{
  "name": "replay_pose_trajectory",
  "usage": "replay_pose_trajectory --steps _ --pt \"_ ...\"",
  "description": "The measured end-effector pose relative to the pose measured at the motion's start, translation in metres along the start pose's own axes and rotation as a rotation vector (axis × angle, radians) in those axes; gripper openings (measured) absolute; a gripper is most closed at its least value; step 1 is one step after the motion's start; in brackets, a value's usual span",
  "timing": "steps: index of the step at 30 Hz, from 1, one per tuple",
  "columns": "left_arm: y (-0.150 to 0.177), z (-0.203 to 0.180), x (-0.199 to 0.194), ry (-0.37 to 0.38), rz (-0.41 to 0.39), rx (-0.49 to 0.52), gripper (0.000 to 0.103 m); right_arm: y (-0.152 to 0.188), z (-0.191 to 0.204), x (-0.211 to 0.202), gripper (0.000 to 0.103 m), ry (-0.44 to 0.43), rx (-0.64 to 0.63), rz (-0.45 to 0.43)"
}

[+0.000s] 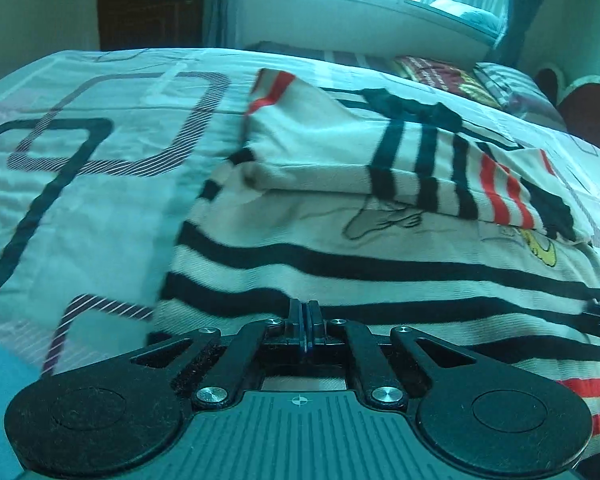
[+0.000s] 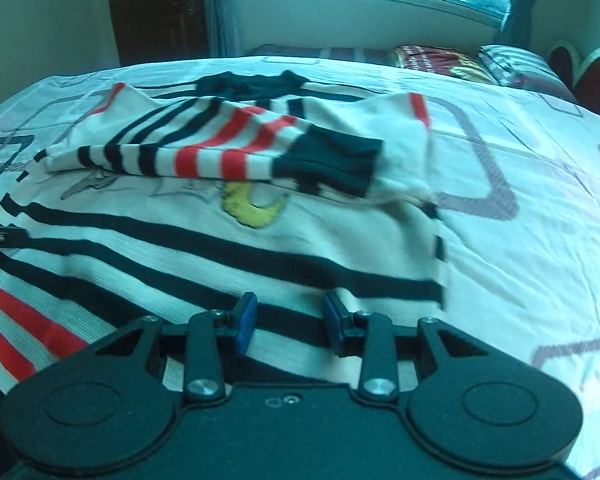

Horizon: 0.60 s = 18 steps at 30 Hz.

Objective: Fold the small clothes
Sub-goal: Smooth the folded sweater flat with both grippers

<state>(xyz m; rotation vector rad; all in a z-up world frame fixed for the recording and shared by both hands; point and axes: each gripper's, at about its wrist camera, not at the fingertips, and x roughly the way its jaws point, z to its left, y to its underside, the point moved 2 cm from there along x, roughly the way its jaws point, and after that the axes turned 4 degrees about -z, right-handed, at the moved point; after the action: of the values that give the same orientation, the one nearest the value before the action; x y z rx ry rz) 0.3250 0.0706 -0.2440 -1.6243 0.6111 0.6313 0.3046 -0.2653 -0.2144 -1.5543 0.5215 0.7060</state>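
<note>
Cream knit, banded in black and red, makes up the small striped sweater (image 2: 228, 240) lying flat on the pale patterned bedsheet (image 2: 520, 240), a sleeve (image 2: 236, 148) folded across its chest toward twelve o'clock. Our left tool (image 1: 305, 312) sits over the hem with its pads pressed together; whether any cloth is caught between them we cannot tell. Our right tool (image 2: 290, 320) is partly spread above the hem near the sweater's three o'clock edge, with nothing pinched. We judge the risk to be uneven hold: if one side lifts without the other, the hem could skew and the folded sleeve slide off.
</note>
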Motion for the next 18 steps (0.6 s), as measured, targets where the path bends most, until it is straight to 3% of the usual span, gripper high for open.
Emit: replay_pose_trajectory --steps 4,12,18 --pt "0.003 -0.003 -0.013 -0.025 0.015 -0.037 0.005 -0.003 0.006 -0.012 0.037 -0.031 0.014 -0.013" --pt "0.019 -0.046 -0.039 0.036 0.017 -0.023 0.005 -0.002 0.057 -0.038 0.037 -0.197 -0.060 -0.046" --pt "0.036 -0.057 -0.035 -0.002 0.039 0.010 0.005 0.009 0.078 -0.037 0.037 -0.234 -0.107 -0.012"
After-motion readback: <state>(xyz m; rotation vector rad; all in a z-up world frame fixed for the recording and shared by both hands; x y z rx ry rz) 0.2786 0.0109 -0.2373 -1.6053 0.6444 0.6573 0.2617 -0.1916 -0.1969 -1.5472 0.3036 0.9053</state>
